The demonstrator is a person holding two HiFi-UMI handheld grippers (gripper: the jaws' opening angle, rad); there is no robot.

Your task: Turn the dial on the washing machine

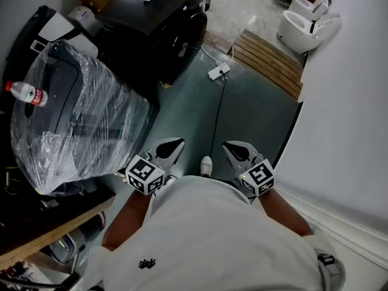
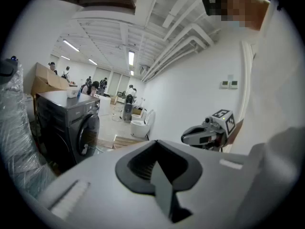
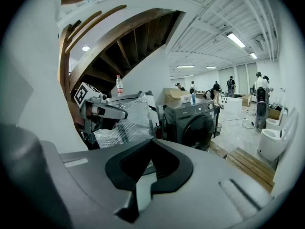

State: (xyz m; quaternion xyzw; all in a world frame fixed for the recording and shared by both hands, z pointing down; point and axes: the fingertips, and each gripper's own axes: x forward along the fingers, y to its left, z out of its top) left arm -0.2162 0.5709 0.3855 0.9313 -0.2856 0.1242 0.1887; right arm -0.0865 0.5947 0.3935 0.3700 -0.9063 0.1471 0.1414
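Note:
The dark front-loading washing machine stands far ahead at the top of the head view, with small items on its lid. It also shows in the left gripper view and in the right gripper view. Its dial is too small to make out. Both grippers are held close to the person's body, well short of the machine. The left gripper has its jaws together with nothing in them. The right gripper is likewise shut and empty. Each one appears in the other's view: right gripper, left gripper.
A plastic-wrapped appliance with a water bottle on it stands close on the left. A power strip and its cable lie on the floor ahead. A wooden pallet and a toilet sit beyond. A white wall runs along the right.

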